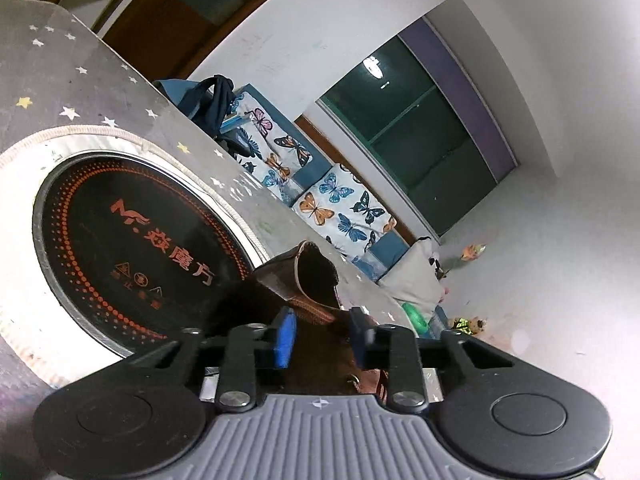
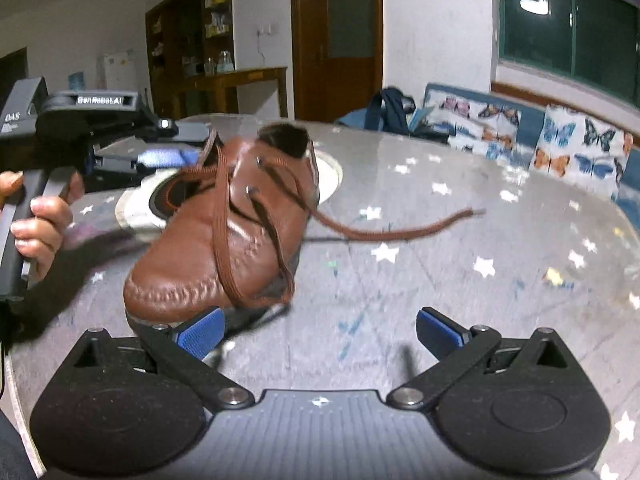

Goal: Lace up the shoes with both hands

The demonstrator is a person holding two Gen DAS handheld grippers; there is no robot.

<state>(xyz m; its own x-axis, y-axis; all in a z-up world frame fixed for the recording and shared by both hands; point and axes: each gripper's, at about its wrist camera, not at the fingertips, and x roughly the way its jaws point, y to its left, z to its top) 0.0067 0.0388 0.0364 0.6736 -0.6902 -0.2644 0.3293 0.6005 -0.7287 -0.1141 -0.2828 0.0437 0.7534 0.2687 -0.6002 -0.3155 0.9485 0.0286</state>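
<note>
Lacing calls first for a steady shoe (image 2: 224, 232): the left gripper (image 1: 322, 338) should keep the heel end fixed and level while the right gripper (image 2: 318, 330) takes the loose lace end (image 2: 460, 220) close to its tip, where it is stiff enough to be steered toward an eyelet. The brown leather shoe appears tilted, toe toward the right wrist camera and heel raised, above the star-patterned bench (image 2: 460, 300), though blur leaves it uncertain whether the sole touches the surface. In the left wrist view the jaws stand partly closed on either side of the shoe's rear upper, apparently holding it, with the collar opening just beyond the blue pads (image 1: 285, 340). The right jaws are spread wide and hold nothing; the toe sits just beside and above their left pad, while the free lace end trails out to the right over the bench, well apart from them. A second stretch of lace is draped in a loop across the vamp. A round induction hob (image 1: 132, 248) is set into the bench behind the shoe.
</note>
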